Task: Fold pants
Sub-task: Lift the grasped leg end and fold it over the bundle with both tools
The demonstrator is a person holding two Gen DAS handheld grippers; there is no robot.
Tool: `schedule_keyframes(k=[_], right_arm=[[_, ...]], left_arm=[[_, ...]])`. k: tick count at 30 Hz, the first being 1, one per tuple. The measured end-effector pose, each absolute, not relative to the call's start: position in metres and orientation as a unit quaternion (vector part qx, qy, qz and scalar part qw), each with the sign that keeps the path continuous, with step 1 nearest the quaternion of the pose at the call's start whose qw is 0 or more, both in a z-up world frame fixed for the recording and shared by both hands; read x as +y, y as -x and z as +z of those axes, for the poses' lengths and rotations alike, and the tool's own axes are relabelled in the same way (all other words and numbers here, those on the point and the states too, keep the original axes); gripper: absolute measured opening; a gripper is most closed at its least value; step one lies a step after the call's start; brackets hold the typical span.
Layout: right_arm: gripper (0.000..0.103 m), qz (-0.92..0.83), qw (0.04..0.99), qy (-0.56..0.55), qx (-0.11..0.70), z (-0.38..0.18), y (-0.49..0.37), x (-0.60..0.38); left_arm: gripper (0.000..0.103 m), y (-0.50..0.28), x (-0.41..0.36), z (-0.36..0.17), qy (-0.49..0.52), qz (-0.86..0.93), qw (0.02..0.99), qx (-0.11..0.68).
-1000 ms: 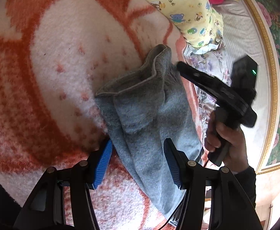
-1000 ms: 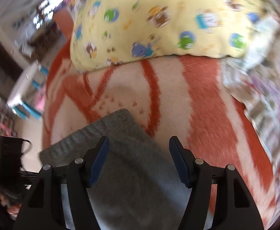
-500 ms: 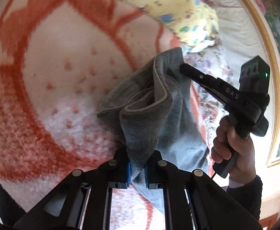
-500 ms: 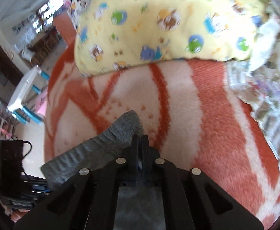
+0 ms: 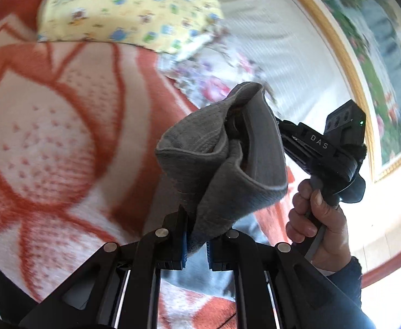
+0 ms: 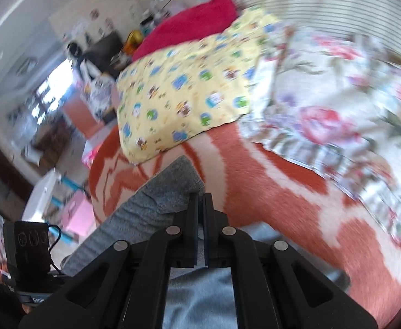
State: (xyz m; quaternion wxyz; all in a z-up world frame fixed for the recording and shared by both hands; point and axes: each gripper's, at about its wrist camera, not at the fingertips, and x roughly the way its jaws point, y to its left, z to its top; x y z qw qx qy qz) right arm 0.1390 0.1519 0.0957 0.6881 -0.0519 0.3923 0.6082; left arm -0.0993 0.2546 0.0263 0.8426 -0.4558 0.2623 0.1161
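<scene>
Change vs. 1 s ago: both tools, then spread wide either side of the grey pants (image 5: 222, 159) lying flat on the orange-and-white blanket (image 5: 49, 137), are now clamped on the fabric, and the pinched edge has come up off the blanket. Left tool (image 5: 196, 242): blue pads closed on a bunched fold of the pants' edge. Right tool (image 6: 201, 219): jaws narrow, nearly shut, pinching a thin edge of the same garment; seen from the left wrist it sits on the far side of the raised fabric, held by a hand (image 5: 318, 219) in a dark sleeve. Pants: upper edge lifted above the blanket, stretched betw. the two tools; lower part hangs down toward the blanket, w/ paler fabric visible below each tool. Long axis runs from the raised edge down to the blanket; exact lie of the legs cannot be told. Yellow cartoon-print pillow (image 6: 189, 87) lies at the blanket's far end, beyond the pants
</scene>
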Motion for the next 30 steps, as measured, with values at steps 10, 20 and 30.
schedule_keyframes(k=[10, 20, 30], right_arm=[[0.004, 0.557, 0.73, -0.047, 0.394, 0.095, -0.155, 0.026], [0.004, 0.498, 0.759, -0.136, 0.397, 0.072, -0.174, -0.097], [0.003, 0.451, 0.779, -0.197, 0.389, 0.05, -0.181, -0.195]], left_arm=[[0.009, 0.058, 0.187, 0.042, 0.407, 0.038, 0.86, 0.304], [0.009, 0.006, 0.085, 0.041, 0.336, -0.039, 0.866, 0.368], [0.009, -0.037, -0.003, 0.032, 0.274, -0.085, 0.862, 0.419]])
